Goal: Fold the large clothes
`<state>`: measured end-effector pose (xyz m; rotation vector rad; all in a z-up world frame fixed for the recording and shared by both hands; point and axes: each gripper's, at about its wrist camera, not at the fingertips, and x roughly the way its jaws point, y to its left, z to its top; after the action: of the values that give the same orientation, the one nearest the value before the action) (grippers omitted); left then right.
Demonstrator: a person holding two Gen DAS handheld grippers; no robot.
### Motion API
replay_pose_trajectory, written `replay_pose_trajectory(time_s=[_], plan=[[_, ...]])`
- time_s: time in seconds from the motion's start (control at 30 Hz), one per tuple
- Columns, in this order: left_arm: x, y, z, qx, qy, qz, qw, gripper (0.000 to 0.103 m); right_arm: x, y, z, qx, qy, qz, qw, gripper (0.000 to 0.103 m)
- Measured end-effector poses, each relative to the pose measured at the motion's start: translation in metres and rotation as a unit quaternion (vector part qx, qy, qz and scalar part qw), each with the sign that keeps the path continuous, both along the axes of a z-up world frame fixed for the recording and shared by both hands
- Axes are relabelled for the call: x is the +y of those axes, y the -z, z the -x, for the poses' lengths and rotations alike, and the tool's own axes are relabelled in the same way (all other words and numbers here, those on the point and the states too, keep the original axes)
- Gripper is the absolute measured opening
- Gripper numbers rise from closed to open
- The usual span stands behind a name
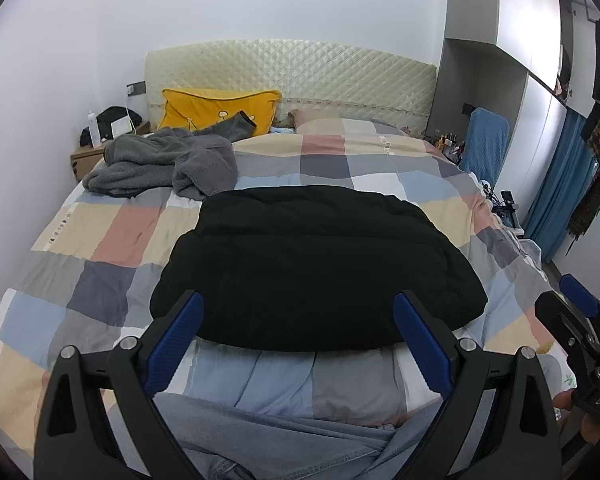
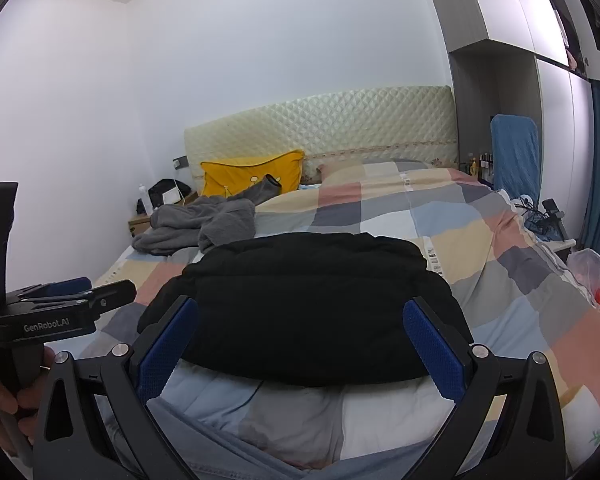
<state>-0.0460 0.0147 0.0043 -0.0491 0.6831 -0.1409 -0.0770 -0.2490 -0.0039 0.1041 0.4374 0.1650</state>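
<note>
A black padded garment [image 1: 312, 264] lies folded into a thick rectangle on the checked quilt [image 1: 112, 240] near the foot of the bed; it also shows in the right wrist view [image 2: 312, 312]. My left gripper [image 1: 300, 312] is open and empty, held just short of the garment's near edge. My right gripper [image 2: 302, 320] is open and empty at the same edge. A rumpled grey fleece garment [image 1: 160, 164] lies at the far left of the bed, also in the right wrist view [image 2: 204, 224].
A yellow pillow [image 1: 220, 110] leans on the quilted headboard [image 1: 300, 76]. A nightstand [image 1: 88, 158] with a bottle stands at the far left. A blue covered chair [image 1: 486, 144] and blue curtains [image 1: 556, 184] are on the right. The person's jeans [image 1: 280, 440] are below.
</note>
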Motion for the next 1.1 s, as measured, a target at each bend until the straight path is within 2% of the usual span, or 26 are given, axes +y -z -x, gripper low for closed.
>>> replay_pose_trajectory(time_s=[1.1], plan=[[0.0025, 0.0061, -0.0020, 0.017, -0.012, 0.000, 0.9998, 0.097, -0.0010, 0.0019, -0.0032, 0.004, 0.002, 0.000, 1.000, 0.103]])
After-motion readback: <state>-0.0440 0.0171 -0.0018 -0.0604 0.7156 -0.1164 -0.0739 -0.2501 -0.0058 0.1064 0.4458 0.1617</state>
